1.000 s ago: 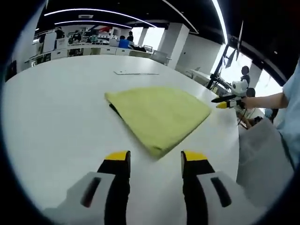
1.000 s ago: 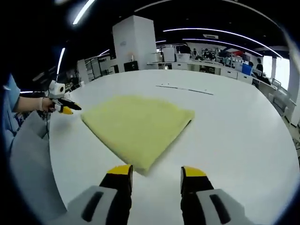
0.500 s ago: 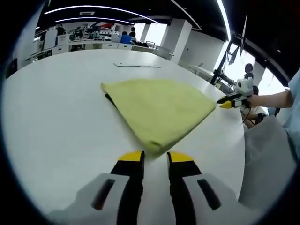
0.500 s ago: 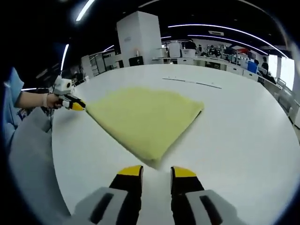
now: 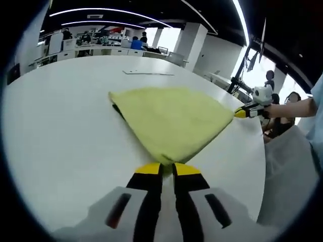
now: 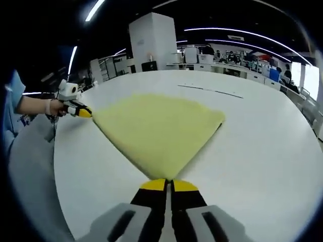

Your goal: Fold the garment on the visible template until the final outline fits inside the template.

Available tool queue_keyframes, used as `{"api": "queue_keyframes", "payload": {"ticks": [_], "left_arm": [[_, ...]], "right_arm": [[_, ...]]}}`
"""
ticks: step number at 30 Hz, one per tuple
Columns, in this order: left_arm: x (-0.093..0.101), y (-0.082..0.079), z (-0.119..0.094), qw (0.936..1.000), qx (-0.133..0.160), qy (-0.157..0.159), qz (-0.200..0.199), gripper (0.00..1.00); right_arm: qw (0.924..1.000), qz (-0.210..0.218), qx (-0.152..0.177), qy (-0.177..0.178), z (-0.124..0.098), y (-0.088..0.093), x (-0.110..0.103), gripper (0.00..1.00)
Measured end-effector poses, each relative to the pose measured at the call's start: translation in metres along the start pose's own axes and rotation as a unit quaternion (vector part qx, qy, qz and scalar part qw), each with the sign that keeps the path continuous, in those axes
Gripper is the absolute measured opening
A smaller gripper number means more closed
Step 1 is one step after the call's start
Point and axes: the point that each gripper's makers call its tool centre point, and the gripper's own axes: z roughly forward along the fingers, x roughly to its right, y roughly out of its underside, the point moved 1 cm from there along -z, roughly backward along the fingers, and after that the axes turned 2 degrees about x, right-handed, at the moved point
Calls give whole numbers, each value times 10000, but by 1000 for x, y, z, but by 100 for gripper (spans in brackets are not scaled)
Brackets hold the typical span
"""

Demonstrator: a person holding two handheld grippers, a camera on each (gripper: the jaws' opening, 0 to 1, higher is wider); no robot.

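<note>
A folded yellow garment (image 5: 171,118) lies flat on the white table (image 5: 60,136). A dark edge of the template (image 5: 117,110) peeks out under the garment's far-left side. My left gripper (image 5: 167,168) has its jaws shut on the garment's near corner. In the left gripper view the right gripper (image 5: 243,112) touches the garment's right corner. In the right gripper view the garment (image 6: 159,126) spreads out as a fan, and my right gripper (image 6: 168,184) is shut on its near tip. There the left gripper (image 6: 82,112) sits at the garment's left corner.
A thin flat strip (image 5: 149,73) lies on the table beyond the garment, also seen as a dark line (image 6: 212,91). The person's forearm (image 5: 287,107) and grey-clad lap (image 5: 282,171) are at the table's edge. Desks and people fill the background.
Both grippers have moved forward to the garment's corners and their jaws have gone from open to shut on the cloth. The garment itself lies as before.
</note>
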Motion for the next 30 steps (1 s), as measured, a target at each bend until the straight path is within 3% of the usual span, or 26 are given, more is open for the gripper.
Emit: {"api": "queue_keyframes", "payload": {"ticks": [15,24,30], "left_arm": [[-8,5,-15,9992,-186,-53,357,0],[10,14,-20,9977,-342,95,573,0],[23,25,-28,9983,-336,158,439,0]], "right_arm": [[9999,143,-18,-80,-7,-3,3,0],[9997,181,-86,-121,-15,6,0,0],[9995,219,-160,-171,-27,17,-7,0]]}}
